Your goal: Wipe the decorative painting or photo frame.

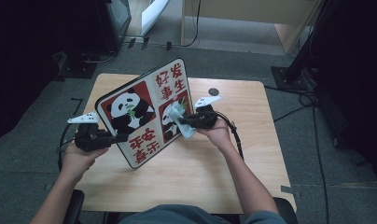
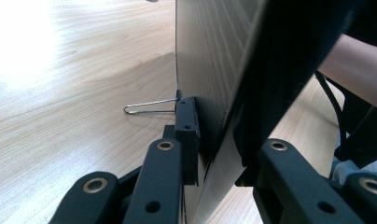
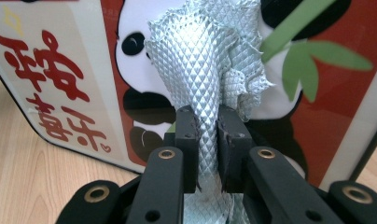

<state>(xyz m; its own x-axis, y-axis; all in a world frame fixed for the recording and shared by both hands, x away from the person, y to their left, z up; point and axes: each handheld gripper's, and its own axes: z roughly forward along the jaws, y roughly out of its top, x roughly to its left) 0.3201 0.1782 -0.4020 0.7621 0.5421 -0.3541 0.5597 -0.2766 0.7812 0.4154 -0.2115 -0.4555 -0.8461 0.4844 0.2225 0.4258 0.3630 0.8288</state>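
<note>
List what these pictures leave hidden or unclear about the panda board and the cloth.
- Panda board, high view: part of the right panda is covered by the cloth.
- Board's printed face, left gripper view: turned away; the left gripper, clamped on its edge, shows the back.
- Cloth, right gripper view: its lower end is cut off by the bottom edge behind the right gripper.
- Wire clip, left gripper view: what it fastens to is hidden by the jaw.

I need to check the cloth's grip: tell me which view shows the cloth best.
The right gripper view: the pale quilted cloth sits pinched between the jaws, against the panda board. The high view shows it small; the left gripper view shows the board's back.
</note>
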